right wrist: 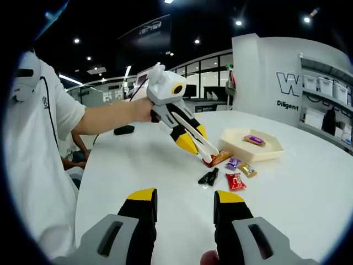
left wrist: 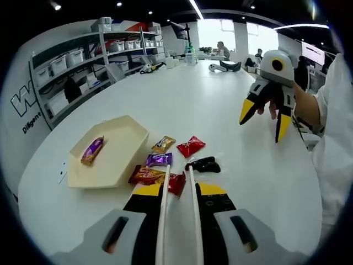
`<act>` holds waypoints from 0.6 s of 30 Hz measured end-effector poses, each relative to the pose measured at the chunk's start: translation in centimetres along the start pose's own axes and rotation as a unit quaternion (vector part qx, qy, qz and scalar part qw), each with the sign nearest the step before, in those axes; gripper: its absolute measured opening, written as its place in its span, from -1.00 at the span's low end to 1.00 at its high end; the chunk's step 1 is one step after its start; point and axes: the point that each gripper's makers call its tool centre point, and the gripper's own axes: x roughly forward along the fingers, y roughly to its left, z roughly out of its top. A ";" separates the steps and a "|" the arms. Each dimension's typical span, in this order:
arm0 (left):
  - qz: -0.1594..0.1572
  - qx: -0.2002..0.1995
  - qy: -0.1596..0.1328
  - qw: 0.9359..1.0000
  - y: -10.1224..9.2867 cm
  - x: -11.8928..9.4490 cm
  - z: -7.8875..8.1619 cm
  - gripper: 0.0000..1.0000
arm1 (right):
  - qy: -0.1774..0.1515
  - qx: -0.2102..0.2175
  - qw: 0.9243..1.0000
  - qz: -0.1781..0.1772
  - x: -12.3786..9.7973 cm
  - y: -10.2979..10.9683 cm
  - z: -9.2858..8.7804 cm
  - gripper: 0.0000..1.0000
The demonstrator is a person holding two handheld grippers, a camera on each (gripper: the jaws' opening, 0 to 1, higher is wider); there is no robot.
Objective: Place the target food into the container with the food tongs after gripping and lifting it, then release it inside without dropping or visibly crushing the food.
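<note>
Two pale tong blades (left wrist: pixel 177 215) run forward between the jaws of the left hand-held gripper (left wrist: pixel 179 190), which is closed on the food tongs; their tips reach the near edge of a cluster of wrapped snacks on the white bench (left wrist: pixel 220 94). A red packet (left wrist: pixel 176 182) and an orange packet (left wrist: pixel 144 175) lie at the tips, with purple (left wrist: pixel 159 159), gold (left wrist: pixel 163 144) and another red packet (left wrist: pixel 191 146) beyond, and a small black item (left wrist: pixel 203 164) just beside. The cream tray (left wrist: pixel 118 144) to the left holds one purple-wrapped bar (left wrist: pixel 92 150).

From the right gripper view, the right hand-held gripper (right wrist: pixel 185 207) hovers open and empty, well apart from the snacks. The tong tips (right wrist: pixel 210 160) touch the red packet (right wrist: pixel 210 161) beside the tray (right wrist: pixel 231 144).

Foil packets look light, slick and crushable; a gentle pinch across the flat middle seems safest.
</note>
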 end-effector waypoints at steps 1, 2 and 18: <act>0.001 0.001 0.002 1.000 0.0 0.0 -0.1 -0.59 | 0.000 0.000 1.000 0.000 0.0 0.0 0.0 -0.28; 0.002 0.001 0.004 1.000 0.0 0.0 -0.2 -0.59 | -0.001 0.000 1.000 -0.001 0.0 0.0 0.0 -0.28; 0.021 0.008 0.026 0.999 0.8 -1.0 -1.7 -0.59 | -0.001 0.001 1.000 0.001 0.2 0.1 0.0 -0.28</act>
